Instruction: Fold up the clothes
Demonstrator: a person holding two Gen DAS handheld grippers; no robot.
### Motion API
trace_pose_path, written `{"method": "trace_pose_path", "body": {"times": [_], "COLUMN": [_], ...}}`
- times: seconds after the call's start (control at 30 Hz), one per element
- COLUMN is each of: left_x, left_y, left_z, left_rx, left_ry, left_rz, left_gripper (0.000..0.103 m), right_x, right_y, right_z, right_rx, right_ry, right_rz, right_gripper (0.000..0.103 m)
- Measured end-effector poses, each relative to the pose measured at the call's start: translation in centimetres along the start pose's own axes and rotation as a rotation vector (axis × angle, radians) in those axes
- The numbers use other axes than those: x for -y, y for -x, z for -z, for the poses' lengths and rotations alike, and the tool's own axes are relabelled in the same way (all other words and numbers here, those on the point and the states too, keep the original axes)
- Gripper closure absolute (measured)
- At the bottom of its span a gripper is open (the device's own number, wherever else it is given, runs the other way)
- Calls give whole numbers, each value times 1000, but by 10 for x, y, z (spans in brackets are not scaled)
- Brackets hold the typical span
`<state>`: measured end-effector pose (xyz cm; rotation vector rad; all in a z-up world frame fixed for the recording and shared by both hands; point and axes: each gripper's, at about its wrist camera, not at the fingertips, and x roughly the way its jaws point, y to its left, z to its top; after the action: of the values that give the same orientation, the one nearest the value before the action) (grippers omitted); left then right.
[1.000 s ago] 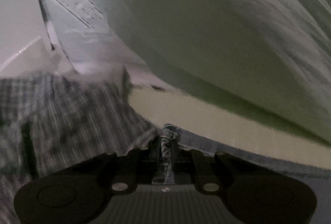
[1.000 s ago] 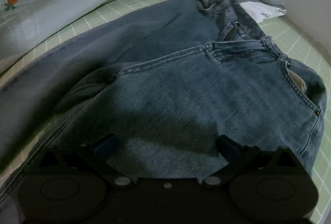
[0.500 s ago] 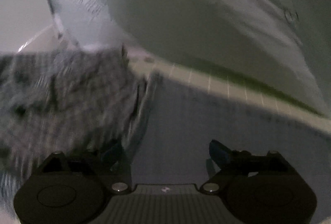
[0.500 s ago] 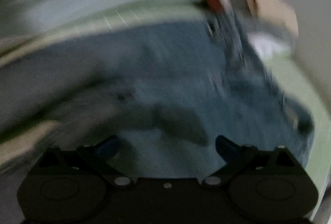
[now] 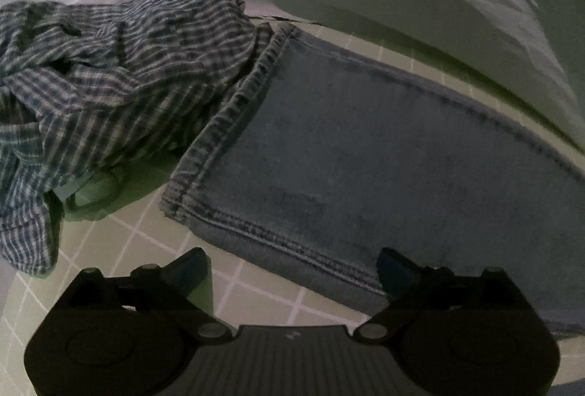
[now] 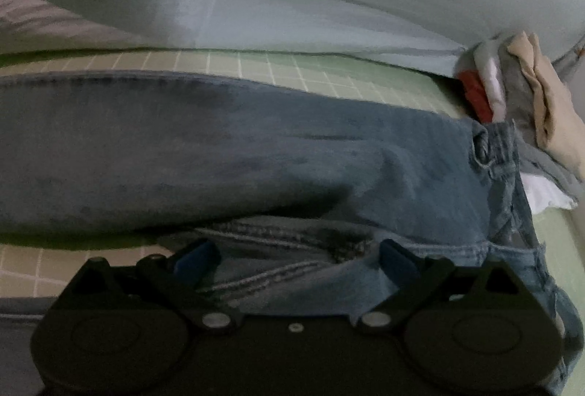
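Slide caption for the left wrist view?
Left gripper, jaws just opened and empty, above the jeans hem on the green checked sheet, plaid shirt alongside.

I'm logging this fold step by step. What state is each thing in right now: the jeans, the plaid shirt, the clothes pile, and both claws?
Jeans: laid flat on the grid sheet, leg hem free, not gripped.
Plaid shirt: crumpled, unfolded, beside the hem.
Clothes pile: stacked past the waistband.
Left claw: just opened wide, nothing between the jaws.
Right claw: open over the denim, gripping nothing.
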<state>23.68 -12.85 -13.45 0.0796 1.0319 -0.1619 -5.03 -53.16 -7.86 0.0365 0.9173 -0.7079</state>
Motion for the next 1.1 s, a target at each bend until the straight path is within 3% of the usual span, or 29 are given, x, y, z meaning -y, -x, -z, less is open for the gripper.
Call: {"method": "trace_pose_path", "body": {"times": [0.2, 0.33, 0.53, 0.6, 0.67, 0.8, 0.97, 1.1], "left_x": [2, 2, 2, 2, 1, -2, -4, -4], "left_y": [-4, -4, -3, -3, -3, -6, -7, -7], "left_z": [0, 2, 2, 2, -1, -6, -8, -8], "left_rx": [-6, 7, 16, 19, 12, -2, -6, -14], "left_ry": [-12, -25, -33, -41, -56, -75, -79, -79], "left_rz": [-12, -4, 2, 7, 17, 29, 31, 33], "left_gripper": [0, 0, 0, 0, 0, 0, 0, 0], "right_x": [-8, -17, -3, 0, -1, 15, 17, 14], "right_y": [0, 0, -3, -3, 2, 21, 31, 33], "right_z": [-4, -7, -13, -11, -8, -1, 22, 18], "right_rx": [55, 71, 23, 22, 26, 12, -24, -38], "right_ry": [121, 178, 59, 46, 65, -37, -56, -56], "right_rz": [-1, -55, -219, -255, -207, -249, -246, -235], "right_gripper": [7, 11, 53, 80, 100, 101, 100, 99]}}
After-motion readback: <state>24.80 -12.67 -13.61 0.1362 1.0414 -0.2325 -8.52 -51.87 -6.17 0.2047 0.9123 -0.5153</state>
